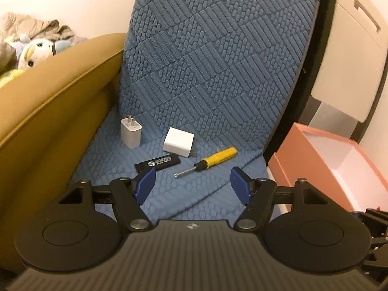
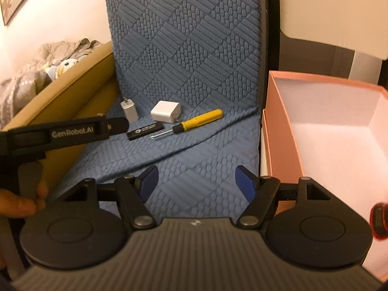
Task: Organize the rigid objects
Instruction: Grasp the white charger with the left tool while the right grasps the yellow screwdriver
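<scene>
Four small items are seen lying on a blue quilted seat cover [image 1: 194,194] near the fold where the seat meets the backrest. A white charger [image 1: 131,132] is stood upright at the left with its two prongs pointing up, just beside the tan armrest [image 1: 60,101]. A white cube adapter [image 1: 178,145] is placed to its right, apart from it. A black rectangular stick [image 1: 158,164] with white print is laid flat in front of those two, and a yellow-handled screwdriver [image 1: 206,162] is laid at a slant to its right, its metal tip pointed toward the stick without touching it. The left gripper [image 1: 192,181] is held above the seat just short of these items, its blue pads [image 1: 145,184] spread wide with nothing between them; the left pad overlaps the near end of the stick in the left wrist view, though contact cannot be judged. The right gripper [image 2: 196,180] is held farther back over the seat, likewise spread wide and empty. An open pink box [image 2: 286,131] with a pale interior is seen at the right of the seat, well apart from the items. Plush toys [image 1: 31,51] are piled beyond the armrest.
</scene>
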Available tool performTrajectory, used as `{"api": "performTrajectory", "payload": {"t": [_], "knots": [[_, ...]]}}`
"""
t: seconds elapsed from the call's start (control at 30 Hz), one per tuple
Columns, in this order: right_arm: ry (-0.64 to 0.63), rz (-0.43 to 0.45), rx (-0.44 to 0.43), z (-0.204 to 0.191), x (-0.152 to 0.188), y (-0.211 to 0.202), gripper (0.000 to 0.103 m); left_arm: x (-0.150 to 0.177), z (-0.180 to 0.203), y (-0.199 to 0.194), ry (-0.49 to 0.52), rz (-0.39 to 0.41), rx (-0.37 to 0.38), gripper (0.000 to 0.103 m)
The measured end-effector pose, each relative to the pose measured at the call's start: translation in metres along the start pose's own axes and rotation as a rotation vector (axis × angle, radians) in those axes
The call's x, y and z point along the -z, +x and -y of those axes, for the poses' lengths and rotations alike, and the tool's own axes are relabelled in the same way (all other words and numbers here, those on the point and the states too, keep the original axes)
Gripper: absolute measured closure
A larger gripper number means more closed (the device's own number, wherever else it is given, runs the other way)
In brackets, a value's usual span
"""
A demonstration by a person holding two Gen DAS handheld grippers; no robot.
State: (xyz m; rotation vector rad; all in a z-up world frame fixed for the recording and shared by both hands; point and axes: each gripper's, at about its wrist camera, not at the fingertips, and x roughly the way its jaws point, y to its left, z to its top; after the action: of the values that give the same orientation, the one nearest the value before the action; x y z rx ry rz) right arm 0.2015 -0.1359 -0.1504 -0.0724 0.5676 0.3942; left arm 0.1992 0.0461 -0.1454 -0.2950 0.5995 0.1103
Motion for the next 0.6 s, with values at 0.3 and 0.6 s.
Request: {"api": "performTrajectory", "payload": {"t": [0.3,0.6], "knots": [[0.013,-0.016,-0.042,-0.004,-0.019,0.038,0.031,-0.021,-0.029,0.043,-0.089,-0.074,-0.014,0.030],[0.061,-0.065,-0.082,-0.007,-0.036,0.089,0.031,-0.040,-0.045,0.084,-0.148,-0.125,-0.041,0.030]]}}
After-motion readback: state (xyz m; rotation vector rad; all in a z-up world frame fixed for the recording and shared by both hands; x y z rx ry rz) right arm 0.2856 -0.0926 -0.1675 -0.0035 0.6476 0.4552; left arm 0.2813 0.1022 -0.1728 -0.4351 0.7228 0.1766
